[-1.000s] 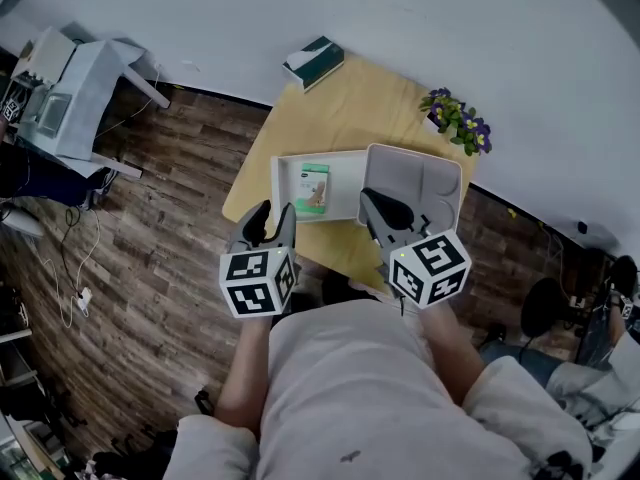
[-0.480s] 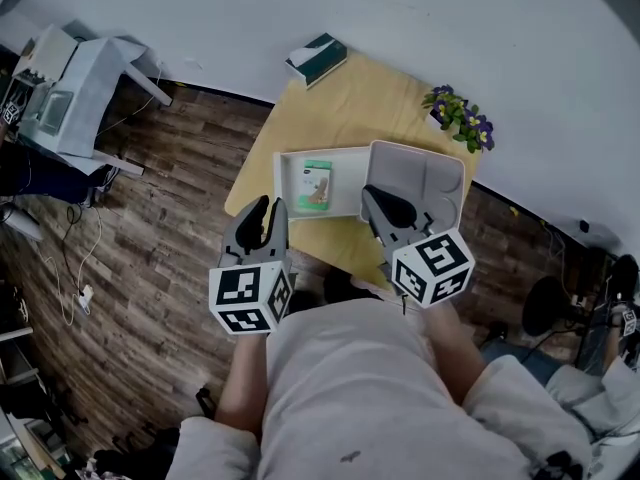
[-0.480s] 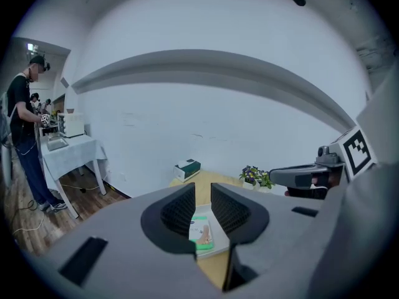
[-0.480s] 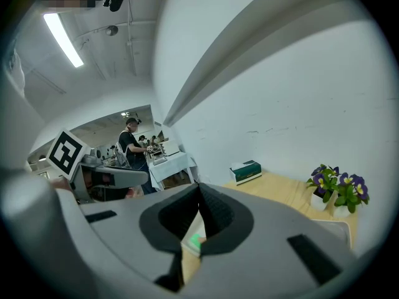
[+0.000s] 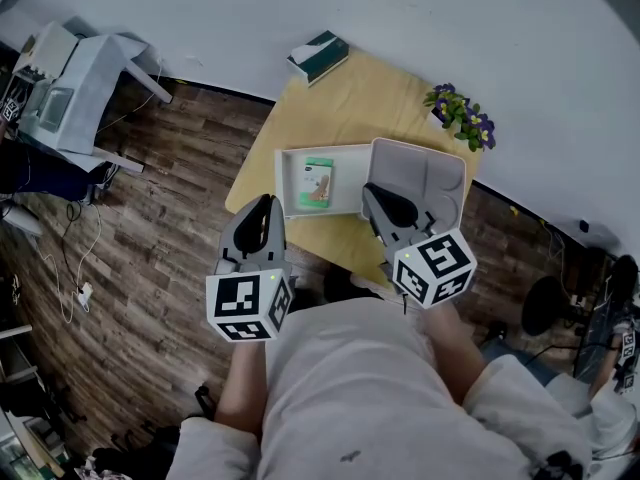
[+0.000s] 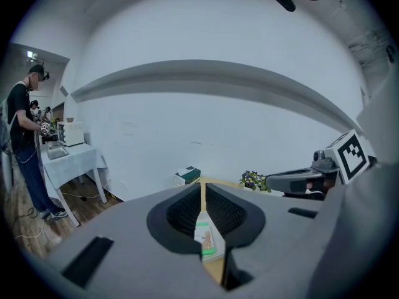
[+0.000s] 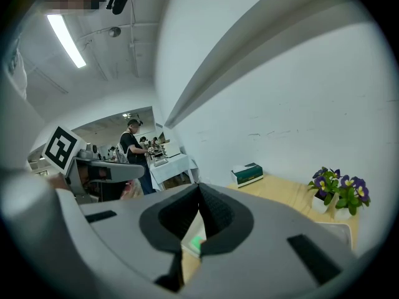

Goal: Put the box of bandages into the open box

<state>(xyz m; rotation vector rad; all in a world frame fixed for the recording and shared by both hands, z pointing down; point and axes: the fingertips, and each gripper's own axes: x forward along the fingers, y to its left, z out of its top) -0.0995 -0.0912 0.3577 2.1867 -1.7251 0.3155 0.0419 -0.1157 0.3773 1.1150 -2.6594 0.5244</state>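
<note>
The green-and-white box of bandages [image 5: 317, 181] lies flat inside the white open box [image 5: 285, 183], whose lid [image 5: 425, 178] lies open to the right. Both rest on the wooden table [image 5: 350, 108]. My left gripper [image 5: 262, 208] hangs above the table's near left edge, short of the open box. Its jaws have just been closing and are now shut with nothing between them. In the left gripper view [image 6: 203, 195] the bandage box [image 6: 203, 238] shows below the pads. My right gripper [image 5: 378, 200] is shut and empty over the lid's near edge.
A green tissue box [image 5: 316, 58] sits at the table's far corner and a pot of purple flowers [image 5: 460, 116] at its right edge. A white side table [image 5: 75, 88] stands on the wooden floor to the left, where a person [image 6: 25, 142] stands.
My left gripper's jaws have closed from apart to together, empty, and it has lifted, drawing slightly back from the open box. The right gripper and bandage box have stayed put.
</note>
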